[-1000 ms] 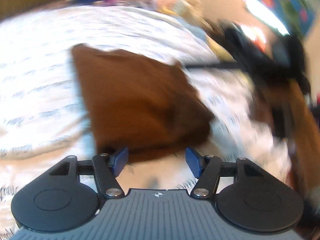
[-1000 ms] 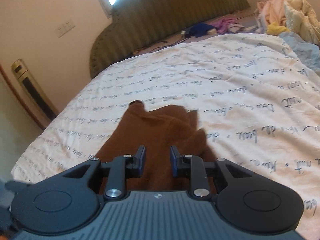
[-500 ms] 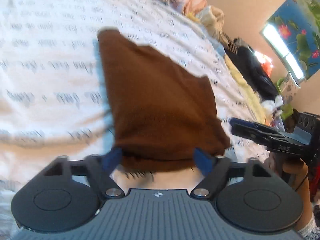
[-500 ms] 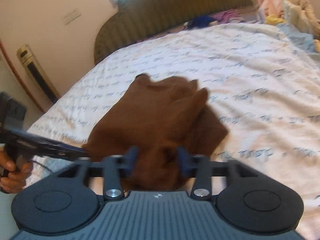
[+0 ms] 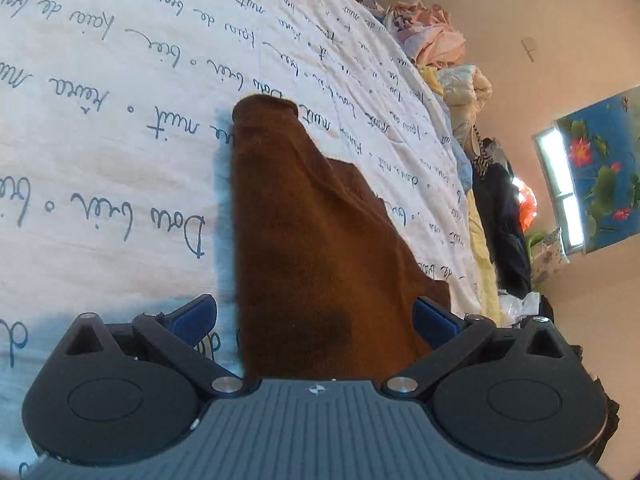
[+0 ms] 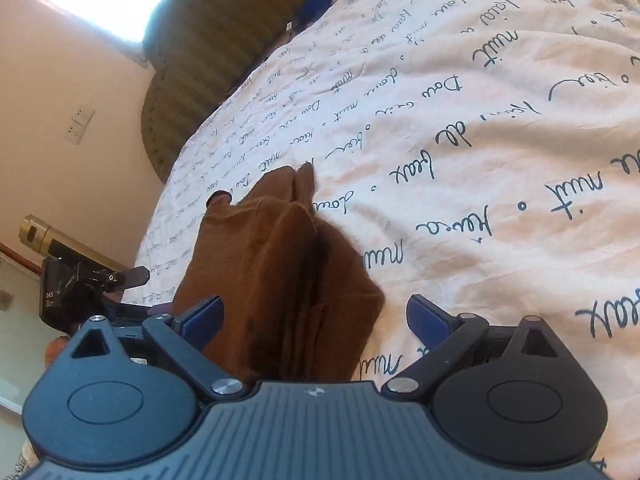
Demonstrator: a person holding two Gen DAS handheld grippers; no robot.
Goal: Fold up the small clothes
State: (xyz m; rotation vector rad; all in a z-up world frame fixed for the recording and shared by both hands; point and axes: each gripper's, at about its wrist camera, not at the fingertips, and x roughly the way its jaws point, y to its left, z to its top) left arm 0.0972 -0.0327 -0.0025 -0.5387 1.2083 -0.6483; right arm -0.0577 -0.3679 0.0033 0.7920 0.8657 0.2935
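Note:
A brown garment (image 5: pixel 320 240), folded into a long narrow shape, lies on the white bed cover (image 5: pixel 120 100) printed with blue script. My left gripper (image 5: pixel 316 316) hovers low over its near end. Its jaws are opening, the cloth lies between them, and the blue pads (image 5: pixel 196 316) do not press on it. In the right wrist view the brown garment (image 6: pixel 280 260) shows a lengthwise crease. My right gripper (image 6: pixel 316 318) straddles its near end with jaws opening wide, pads clear of the cloth. The left gripper (image 6: pixel 92 280) shows at the left there.
Piles of loose clothes (image 5: pixel 432 36) line the bed's far side, with dark garments (image 5: pixel 500 216) farther along. A padded green headboard (image 6: pixel 208 40) closes off the bed's end. A gold and black tower (image 6: pixel 60 240) stands by the wall. The bed cover (image 6: pixel 500 160) stretches to the right.
Both grippers opened wide; the right one was nearly shut over the brown garment before. Both moved closer to the bed and rolled, so the views tilted. The garment now lies flatter and narrower.

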